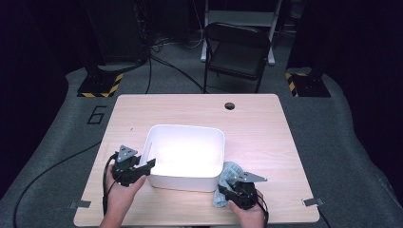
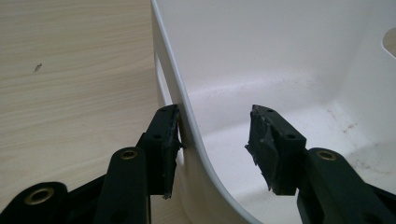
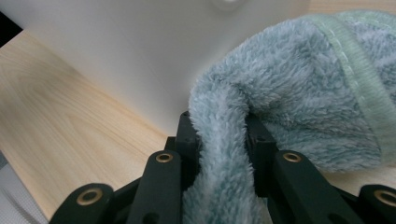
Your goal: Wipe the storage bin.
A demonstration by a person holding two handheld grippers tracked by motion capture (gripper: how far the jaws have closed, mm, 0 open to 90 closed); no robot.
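I work at a pale wooden table (image 1: 266, 128) with a round cable hole (image 1: 230, 105). Beyond it stands a black folding chair (image 1: 236, 50) on grey carpet (image 1: 332, 123); yellow-and-black striped stand bases (image 1: 100, 85) flank the dark room.

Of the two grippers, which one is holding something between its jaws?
The right gripper: its jaws pinch a fold of the blue-green towel. The left gripper stands open astride the white tub's wall, one pad outside, one inside.
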